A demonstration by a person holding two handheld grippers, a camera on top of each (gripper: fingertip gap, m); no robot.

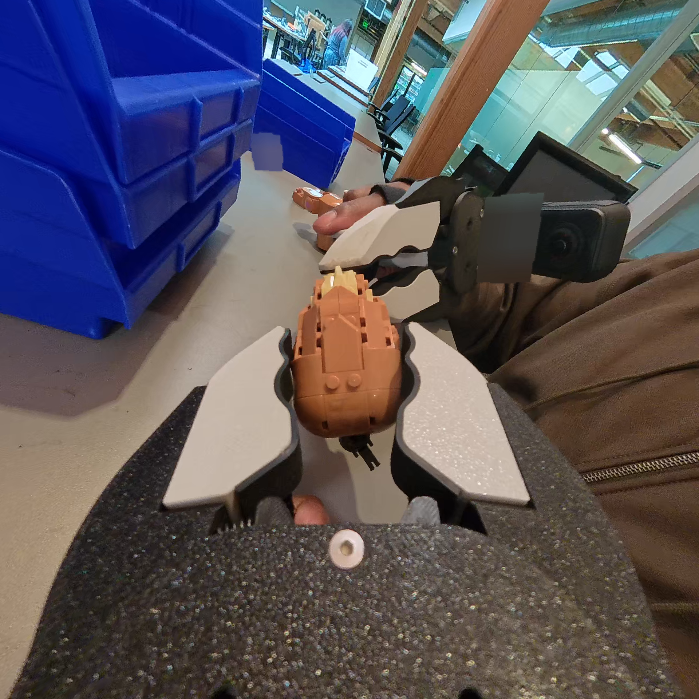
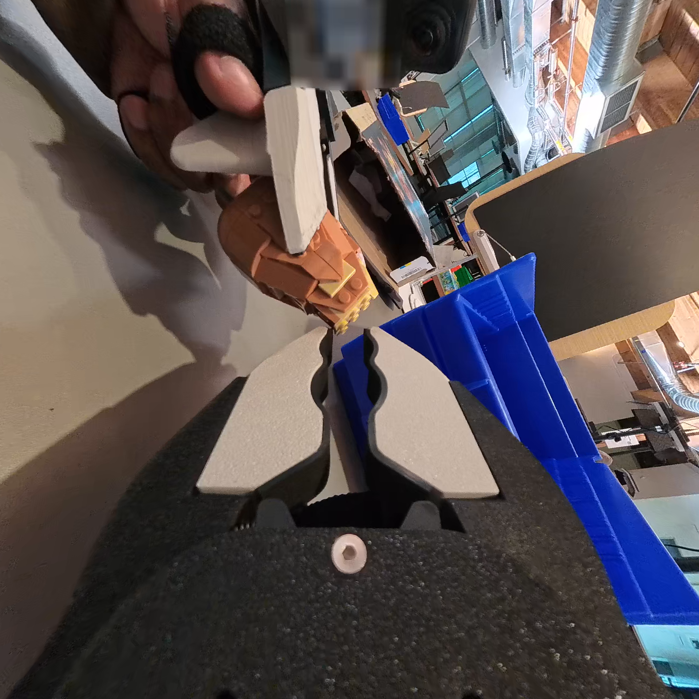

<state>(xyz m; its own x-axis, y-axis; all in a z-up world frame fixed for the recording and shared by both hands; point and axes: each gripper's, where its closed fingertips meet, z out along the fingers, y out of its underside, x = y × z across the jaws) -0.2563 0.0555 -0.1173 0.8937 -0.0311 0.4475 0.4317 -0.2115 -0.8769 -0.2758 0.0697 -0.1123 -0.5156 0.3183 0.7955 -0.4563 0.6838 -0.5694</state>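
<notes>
white barcode label (image 2: 410,273) on a distant shelf, too small to read, no other legible writing

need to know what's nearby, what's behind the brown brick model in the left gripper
Behind the brown brick model is the right gripper, its tips near the model's cream end. Farther back, another brown piece lies on the table, partly covered by a hand.

Beige table (image 1: 159,363): stacked blue bins (image 1: 113,151), small brown brick pcs (image 1: 316,196).
</notes>
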